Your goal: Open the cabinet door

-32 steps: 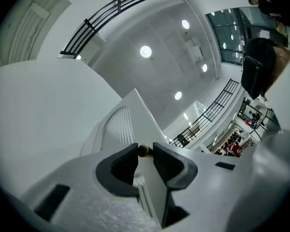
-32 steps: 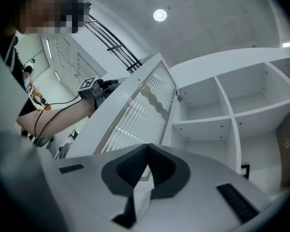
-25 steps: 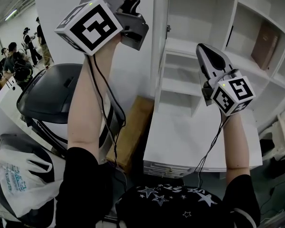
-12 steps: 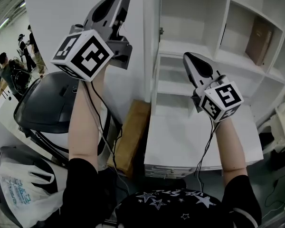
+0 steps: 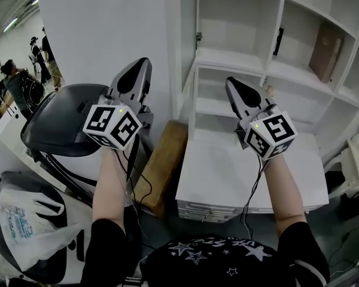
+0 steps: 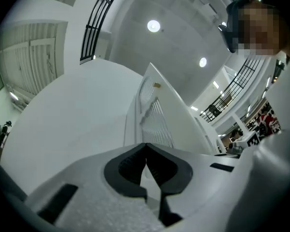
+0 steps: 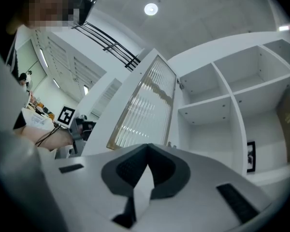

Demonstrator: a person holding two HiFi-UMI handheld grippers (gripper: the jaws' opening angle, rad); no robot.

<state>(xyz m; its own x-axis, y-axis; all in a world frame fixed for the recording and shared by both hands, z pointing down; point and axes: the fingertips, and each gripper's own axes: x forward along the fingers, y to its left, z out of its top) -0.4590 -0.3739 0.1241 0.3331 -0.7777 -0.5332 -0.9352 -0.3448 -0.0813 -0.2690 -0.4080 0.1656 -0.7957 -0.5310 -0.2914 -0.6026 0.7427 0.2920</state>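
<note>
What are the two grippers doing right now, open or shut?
Left gripper: shut, holding nothing.
Right gripper: shut, holding nothing.

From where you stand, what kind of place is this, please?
Probably a large indoor hall used as a workspace: a high concrete ceiling with round lamps, railed upper galleries, people in the background, and a white shelf cabinet.

The cabinet (image 5: 245, 58) is finished in plain white. The cabinet door (image 7: 145, 105) is white-framed, its pane finely ribbed. Black-and-white square markers are carried on the left cube (image 5: 112, 126) and the right cube (image 5: 269, 135). A black shirt (image 5: 215, 259) is patterned with white stars.
</note>
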